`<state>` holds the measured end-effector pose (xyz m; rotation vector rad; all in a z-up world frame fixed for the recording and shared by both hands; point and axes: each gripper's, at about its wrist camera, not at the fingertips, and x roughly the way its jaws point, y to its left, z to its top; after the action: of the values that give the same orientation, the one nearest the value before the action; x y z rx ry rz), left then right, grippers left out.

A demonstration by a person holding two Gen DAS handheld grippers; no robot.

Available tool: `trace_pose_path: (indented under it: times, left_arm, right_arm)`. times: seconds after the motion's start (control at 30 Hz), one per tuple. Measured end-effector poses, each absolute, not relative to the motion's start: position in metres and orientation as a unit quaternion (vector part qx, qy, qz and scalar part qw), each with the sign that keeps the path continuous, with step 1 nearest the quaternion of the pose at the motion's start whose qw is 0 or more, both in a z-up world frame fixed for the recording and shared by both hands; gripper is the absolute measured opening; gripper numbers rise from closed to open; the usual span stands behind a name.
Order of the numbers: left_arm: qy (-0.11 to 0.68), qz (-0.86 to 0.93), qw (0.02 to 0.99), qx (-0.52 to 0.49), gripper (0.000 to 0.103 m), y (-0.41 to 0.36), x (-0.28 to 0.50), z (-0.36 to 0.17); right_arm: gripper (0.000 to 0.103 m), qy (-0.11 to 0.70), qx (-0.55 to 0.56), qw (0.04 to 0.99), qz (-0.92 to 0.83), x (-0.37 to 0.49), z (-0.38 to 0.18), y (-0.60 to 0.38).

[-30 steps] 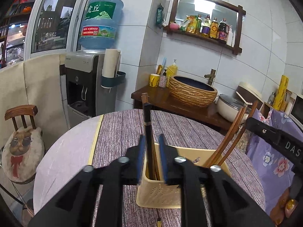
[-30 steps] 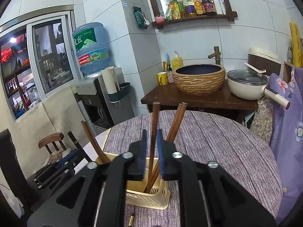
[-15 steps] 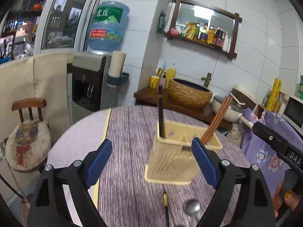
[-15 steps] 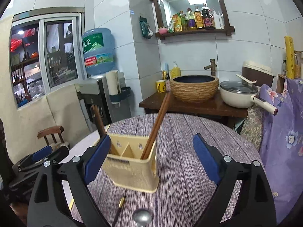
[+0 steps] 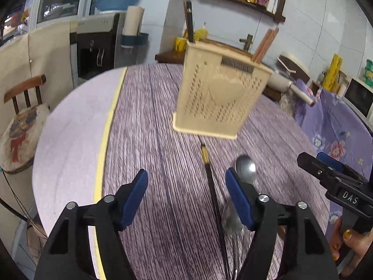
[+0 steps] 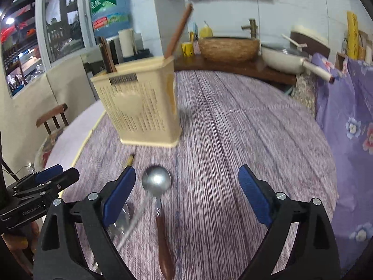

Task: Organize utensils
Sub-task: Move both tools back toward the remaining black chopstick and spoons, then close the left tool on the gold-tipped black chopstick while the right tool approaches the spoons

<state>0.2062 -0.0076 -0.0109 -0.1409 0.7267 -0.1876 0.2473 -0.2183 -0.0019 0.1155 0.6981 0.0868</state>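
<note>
Both grippers have drawn back from the cream perforated plastic utensil holder (image 5: 221,98), which a second ago sat right between their closed fingers. Now the left gripper (image 5: 186,198) and the right gripper (image 6: 186,198) each hang above the purple striped tablecloth (image 6: 244,128) with jaws spread wide, holding nothing. Brown wooden chopsticks (image 6: 178,31) and a dark chopstick (image 5: 189,21) stand in the holder. Just in front of it lie a black chopstick with a gold band (image 5: 209,179) and a steel spoon with a wooden handle (image 6: 156,182).
</note>
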Motion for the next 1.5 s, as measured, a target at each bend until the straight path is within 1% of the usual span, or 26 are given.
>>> trace_pose_path:
  times: [0.07,0.27,0.43,0.6,0.67,0.8,1.0,1.13,1.27,1.4,1.5]
  left_arm:
    - [0.366,-0.096,0.923,-0.07,0.058,-0.009,0.204,-0.019]
    - [0.383,-0.102,0.916,-0.069,0.053,-0.015,0.199,-0.034]
    - [0.391,-0.099,0.912,-0.069,0.051,-0.016,0.197,-0.041]
    - [0.392,-0.099,0.912,-0.07,0.051,-0.016,0.197,-0.041]
    - [0.391,-0.099,0.912,-0.069,0.051,-0.016,0.196,-0.041]
    - [0.39,-0.098,0.913,-0.065,0.05,-0.018,0.195,-0.041]
    - [0.4,-0.102,0.909,-0.059,0.044,-0.023,0.204,-0.044]
    - [0.411,-0.11,0.904,-0.049,0.038,-0.033,0.219,-0.044]
    - [0.415,-0.117,0.902,-0.025,0.032,-0.05,0.238,-0.04]
    - [0.428,-0.113,0.897,0.009,0.03,-0.066,0.252,-0.046]
    - [0.43,-0.101,0.897,0.03,0.026,-0.073,0.26,-0.05]
  right_arm:
    - [0.089,0.356,0.063,0.932,0.039,0.244,-0.015,-0.221]
    - [0.089,0.381,0.056,0.922,0.048,0.239,-0.034,-0.22]
    - [0.089,0.398,0.026,0.915,0.059,0.237,-0.044,-0.207]
    - [0.083,0.402,-0.002,0.914,0.061,0.233,-0.047,-0.195]
    - [0.082,0.402,-0.001,0.913,0.064,0.233,-0.047,-0.192]
    - [0.077,0.404,0.002,0.912,0.066,0.237,-0.047,-0.19]
    - [0.076,0.413,0.004,0.909,0.057,0.24,-0.052,-0.194]
    - [0.076,0.412,0.013,0.91,0.054,0.239,-0.05,-0.199]
    - [0.076,0.411,0.012,0.91,0.052,0.239,-0.049,-0.201]
    - [0.076,0.413,0.009,0.909,0.056,0.239,-0.05,-0.2]
    - [0.076,0.414,0.003,0.908,0.06,0.24,-0.051,-0.198]
